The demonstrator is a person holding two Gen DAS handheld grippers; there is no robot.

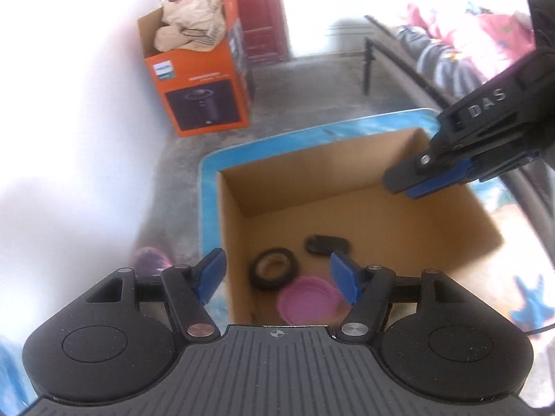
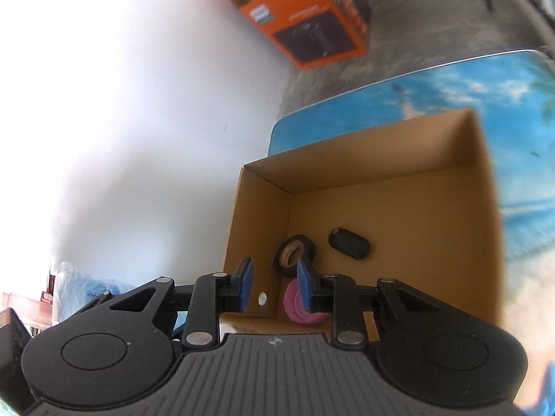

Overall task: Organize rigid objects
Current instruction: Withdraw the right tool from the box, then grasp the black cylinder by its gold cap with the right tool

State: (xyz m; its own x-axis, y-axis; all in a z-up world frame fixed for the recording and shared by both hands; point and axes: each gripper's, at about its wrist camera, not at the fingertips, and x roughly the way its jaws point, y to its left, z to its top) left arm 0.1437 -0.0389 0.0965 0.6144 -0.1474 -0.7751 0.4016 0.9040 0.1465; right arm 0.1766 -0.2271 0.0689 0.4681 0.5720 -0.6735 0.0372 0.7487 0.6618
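right wrist: tape roll (image 2: 295, 254) in cardboard box (image 2: 451, 138)

Orange carton (image 1: 199, 79), grey floor (image 1: 305, 83)

- Open cardboard box (image 1: 399, 215) stands on the surface (image 2: 485, 79), near its left edge.
- Inside the box, toward its near left corner: tape roll (image 1: 274, 268), flat lid (image 1: 310, 303) just before it, oval case (image 1: 326, 244) to the right of the roll.
- Printed carton (image 1: 204, 83) sits on the floor (image 1: 305, 83) behind the surface, against the wall (image 2: 138, 121).
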